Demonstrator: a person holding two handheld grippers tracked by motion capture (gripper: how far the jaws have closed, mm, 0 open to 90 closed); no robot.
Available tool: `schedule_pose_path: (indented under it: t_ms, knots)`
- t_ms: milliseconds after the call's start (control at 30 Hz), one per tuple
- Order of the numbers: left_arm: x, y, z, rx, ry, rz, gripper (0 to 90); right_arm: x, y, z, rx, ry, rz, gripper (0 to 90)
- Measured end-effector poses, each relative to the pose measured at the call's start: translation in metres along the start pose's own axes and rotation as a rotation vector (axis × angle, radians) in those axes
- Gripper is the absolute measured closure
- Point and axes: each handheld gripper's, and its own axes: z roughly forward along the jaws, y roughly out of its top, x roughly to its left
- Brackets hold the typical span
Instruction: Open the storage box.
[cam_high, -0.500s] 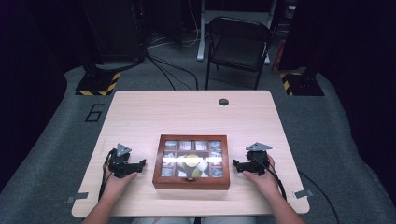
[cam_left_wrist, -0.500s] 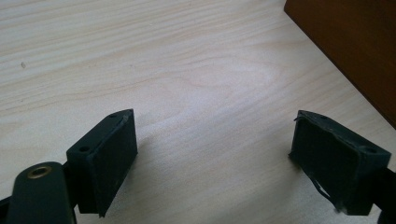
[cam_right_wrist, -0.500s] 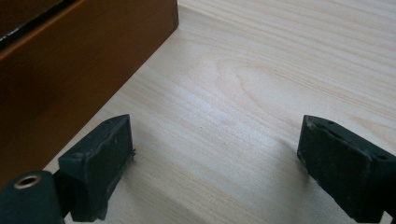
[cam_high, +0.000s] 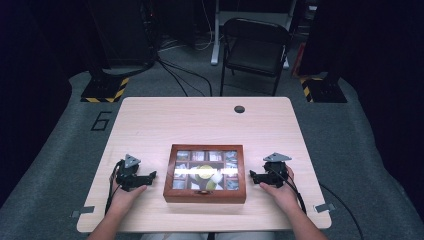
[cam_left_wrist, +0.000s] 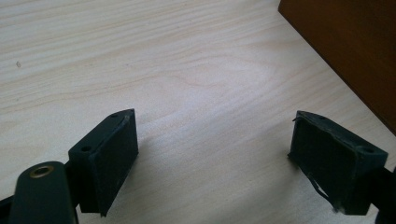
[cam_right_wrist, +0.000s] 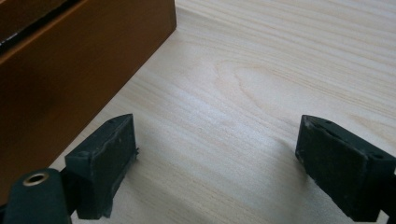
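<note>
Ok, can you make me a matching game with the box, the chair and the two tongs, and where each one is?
Things:
1. wooden box
2. folding chair
3. left tongs
4. right tongs

Places:
A. on the floor beyond the table
B. open, right of the box
C. middle of the table, near the person
D. open, left of the box

Pairs: 1-C, 2-A, 3-D, 4-B

Pale wood table (cam_high: 200, 120), rounded corners, standing on grey carpet. A brown wooden box (cam_high: 205, 196) with a glass lid sits near the front edge, about midway between the left and right edges. A dark round grommet (cam_high: 239, 109) is set close to the back edge, right of centre.
</note>
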Motion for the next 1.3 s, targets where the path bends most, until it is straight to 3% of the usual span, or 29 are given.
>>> schedule_pose_path:
  t_ms: [267, 433, 567, 800, 867, 900, 967, 1133, 1300]
  knots:
    - [0.0, 0.001, 0.002, -0.002, 0.011, 0.003, 15.8, 0.0, 0.0, 0.0, 0.001, -0.004, 0.003, 12.1]
    - [0.002, 0.001, 0.0, -0.011, 0.003, -0.019, 16.9, -0.001, 0.0, -0.001, 0.001, 0.001, 0.003, 16.0]
    - [0.004, 0.002, -0.002, -0.007, -0.001, -0.044, 23.0, -0.004, 0.001, -0.004, 0.011, -0.01, 0.012, 23.0]
    - [0.004, 0.005, -0.007, 0.01, -0.013, -0.039, 27.6, -0.006, 0.003, -0.011, 0.032, -0.017, 0.005, 28.6]
    - [0.003, 0.006, -0.01, 0.003, -0.031, -0.056, 28.9, -0.004, 0.004, -0.013, 0.032, -0.005, 0.013, 30.1]
    - [0.002, 0.009, -0.015, -0.015, -0.048, -0.067, 29.3, -0.003, 0.005, -0.017, 0.022, 0.013, -0.016, 32.0]
    - [0.001, 0.011, -0.02, -0.032, -0.053, -0.069, 29.9, -0.001, 0.007, -0.021, 0.019, 0.019, -0.018, 32.8]
    - [0.0, 0.012, -0.027, -0.036, -0.063, -0.083, 30.8, 0.006, 0.01, -0.031, -0.007, 0.019, -0.021, 32.9]
    - [0.001, 0.013, -0.035, -0.051, -0.094, -0.123, 30.9, 0.012, 0.012, -0.042, -0.022, 0.018, -0.045, 33.5]
